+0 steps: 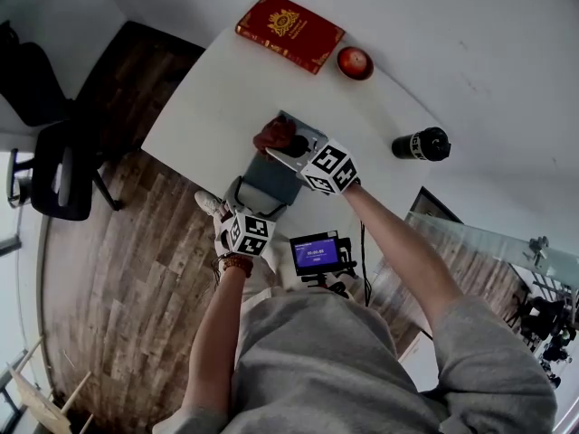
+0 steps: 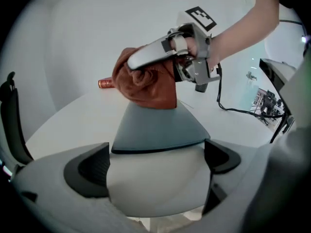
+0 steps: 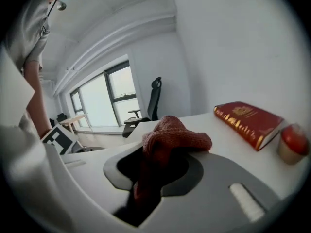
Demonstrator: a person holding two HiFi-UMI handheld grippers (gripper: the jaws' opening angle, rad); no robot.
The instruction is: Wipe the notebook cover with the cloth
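The notebook (image 1: pixel 271 179), a grey-blue one, lies closed at the near edge of the white table (image 1: pixel 208 98), right in front of you. Its near end sits between the jaws of your left gripper (image 1: pixel 260 199), which stand wide, with the cover's two side edges meeting the pads. In the left gripper view the cover (image 2: pixel 155 127) runs away from those jaws as a wedge. The red-brown cloth (image 1: pixel 274 135) is bunched on the far end of the notebook, toward its left corner, and it touches the cover there. Your right gripper (image 1: pixel 288 149) reaches in from the right and is clamped on that cloth. The right gripper view shows the fabric (image 3: pixel 170 135) pinched down in the narrow gap between the jaws and mounding up above them. Seen from the left gripper, the cloth (image 2: pixel 146 86) hangs below the right gripper's fingers and rests on the cover. Farther off, a red book (image 1: pixel 289 31) with gold print lies flat at the table's far edge. A small red round thing (image 1: pixel 355 62) sits just to its right. A black bottle (image 1: pixel 422 144) lies on its side at the far right, well apart from the notebook. Off the table to the left, a black office chair (image 1: pixel 54 179) stands on the wood floor.
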